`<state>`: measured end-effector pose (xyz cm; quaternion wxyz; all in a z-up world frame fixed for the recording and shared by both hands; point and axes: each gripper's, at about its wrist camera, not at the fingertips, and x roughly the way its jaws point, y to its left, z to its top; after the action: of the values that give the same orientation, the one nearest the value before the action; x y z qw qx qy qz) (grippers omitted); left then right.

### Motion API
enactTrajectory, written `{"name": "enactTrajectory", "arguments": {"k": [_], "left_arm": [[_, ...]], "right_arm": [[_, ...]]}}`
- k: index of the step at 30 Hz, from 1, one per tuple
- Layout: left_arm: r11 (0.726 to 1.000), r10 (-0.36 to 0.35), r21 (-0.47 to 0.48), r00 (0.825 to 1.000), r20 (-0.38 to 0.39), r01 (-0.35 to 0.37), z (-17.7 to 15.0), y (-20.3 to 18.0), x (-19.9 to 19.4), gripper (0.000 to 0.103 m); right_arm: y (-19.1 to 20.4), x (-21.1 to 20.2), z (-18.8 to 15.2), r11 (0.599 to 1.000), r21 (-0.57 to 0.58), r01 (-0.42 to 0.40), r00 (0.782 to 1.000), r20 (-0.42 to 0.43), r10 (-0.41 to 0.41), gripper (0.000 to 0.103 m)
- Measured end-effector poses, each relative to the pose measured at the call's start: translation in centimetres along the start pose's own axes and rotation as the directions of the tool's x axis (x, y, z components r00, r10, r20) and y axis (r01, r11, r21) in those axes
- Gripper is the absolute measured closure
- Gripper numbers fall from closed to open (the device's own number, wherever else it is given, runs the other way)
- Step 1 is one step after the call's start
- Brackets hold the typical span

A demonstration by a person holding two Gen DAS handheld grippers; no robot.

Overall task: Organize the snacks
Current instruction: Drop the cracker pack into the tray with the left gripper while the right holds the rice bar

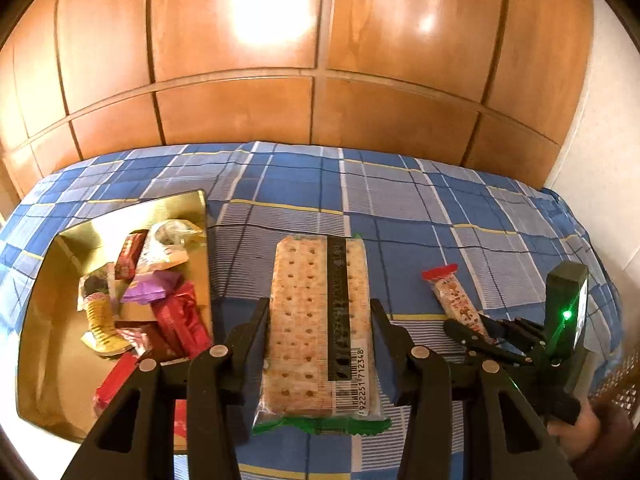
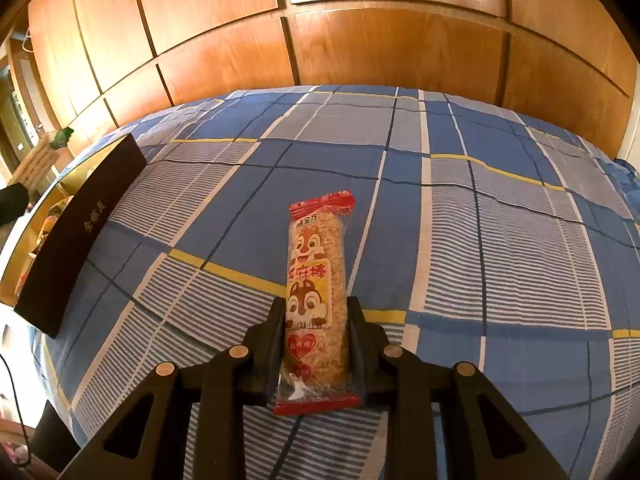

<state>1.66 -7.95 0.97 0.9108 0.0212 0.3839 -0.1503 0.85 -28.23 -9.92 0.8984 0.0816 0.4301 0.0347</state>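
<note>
Left gripper (image 1: 320, 316) clamped on cracker pack (image 1: 318, 320); right gripper (image 2: 316, 320) narrowly around rice bar (image 2: 316, 300).

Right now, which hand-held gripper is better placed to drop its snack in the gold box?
Left. The left hand-held gripper grips the cracker pack right beside the gold box; the right hand-held gripper, with the rice bar, is farther away.

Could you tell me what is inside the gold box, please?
The gold box holds a loose pile of wrapped snacks: red, purple, brown and yellow packets. The left gripper's fingers cover its near corner.
</note>
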Motion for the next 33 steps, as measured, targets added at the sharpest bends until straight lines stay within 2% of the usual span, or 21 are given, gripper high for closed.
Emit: {"name": "enactTrajectory", "arguments": {"k": [16, 22, 25, 27, 33], "left_arm": [[0.995, 0.073, -0.073, 0.997, -0.009, -0.074, -0.7, 4.1, -0.4, 0.056], [0.986, 0.105, -0.131, 0.994, -0.019, -0.106, -0.9, 7.2, -0.7, 0.056], [0.971, 0.139, -0.195, 0.99, -0.026, -0.142, -1.0, 10.2, -1.2, 0.056], [0.951, 0.185, -0.246, 0.982, -0.032, -0.187, -1.3, 12.7, -1.8, 0.056], [0.868, 0.297, -0.384, 0.949, -0.103, -0.314, -3.7, 20.1, -2.6, 0.056]], "right_arm": [[0.4, -0.3, -0.4, 1.0, -0.009, 0.028, 0.999, 0.029, -0.027, 0.074], [0.4, -0.3, -0.4, 1.0, -0.007, 0.027, 0.999, 0.032, -0.026, 0.074], [0.3, -0.3, -0.4, 1.0, -0.005, 0.025, 0.999, 0.034, -0.025, 0.074], [0.3, -0.3, -0.3, 1.0, -0.003, 0.023, 0.999, 0.036, -0.023, 0.074], [0.3, -0.3, -0.3, 1.0, 0.0, 0.021, 0.999, 0.038, -0.021, 0.074]]}}
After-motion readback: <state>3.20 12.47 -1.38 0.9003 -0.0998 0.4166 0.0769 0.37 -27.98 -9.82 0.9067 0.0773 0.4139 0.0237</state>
